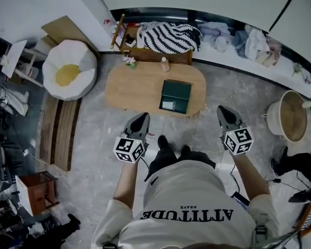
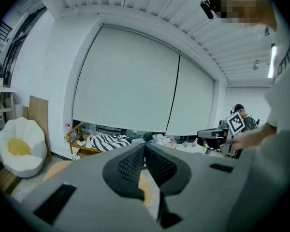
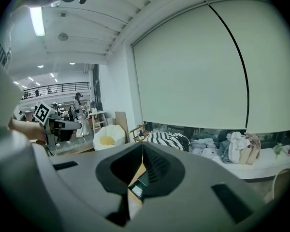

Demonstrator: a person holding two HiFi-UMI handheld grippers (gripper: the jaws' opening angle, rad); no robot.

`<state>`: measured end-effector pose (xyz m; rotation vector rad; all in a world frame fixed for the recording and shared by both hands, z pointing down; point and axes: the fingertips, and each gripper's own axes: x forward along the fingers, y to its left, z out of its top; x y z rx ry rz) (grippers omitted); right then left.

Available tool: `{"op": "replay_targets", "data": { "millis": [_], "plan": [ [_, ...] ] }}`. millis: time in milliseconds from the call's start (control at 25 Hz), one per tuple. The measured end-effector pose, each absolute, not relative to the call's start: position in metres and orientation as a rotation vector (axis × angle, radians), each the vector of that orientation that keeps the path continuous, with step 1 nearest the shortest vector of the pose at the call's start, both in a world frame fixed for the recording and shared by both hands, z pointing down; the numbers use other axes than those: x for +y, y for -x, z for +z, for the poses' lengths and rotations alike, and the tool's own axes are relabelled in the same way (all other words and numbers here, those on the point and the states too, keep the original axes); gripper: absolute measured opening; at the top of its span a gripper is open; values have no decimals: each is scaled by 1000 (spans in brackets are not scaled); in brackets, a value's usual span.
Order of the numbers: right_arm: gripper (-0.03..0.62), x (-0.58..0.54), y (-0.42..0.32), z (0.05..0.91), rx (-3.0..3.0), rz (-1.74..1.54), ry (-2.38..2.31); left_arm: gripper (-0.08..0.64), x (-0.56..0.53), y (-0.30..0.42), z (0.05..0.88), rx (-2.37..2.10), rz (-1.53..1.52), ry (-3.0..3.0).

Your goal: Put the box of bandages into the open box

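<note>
Beyond the person's feet, an oval wooden surface carries a dark green box, apparently the open box. A small pale rectangle shows at its near corner. It may be the box of bandages lying inside, but it is too small to confirm. Both the left tongs and the right tongs are pressed together and hold nothing, in the air short of the surface. If the rectangle is the bandages, the task looks finished; if not, nothing has begun.

"ATTITUDE" in large letters across the person's shirt, small "BRAVE" above it
</note>
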<state>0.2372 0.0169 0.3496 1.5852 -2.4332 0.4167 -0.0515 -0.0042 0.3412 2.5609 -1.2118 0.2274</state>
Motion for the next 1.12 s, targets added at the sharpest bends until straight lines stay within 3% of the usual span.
{"op": "replay_targets", "data": {
  "millis": [1120],
  "plan": [
    [20,49,-159,305,-2447,302,-1697,21,9,141,314,-1135,180,-2629]
  ]
}}
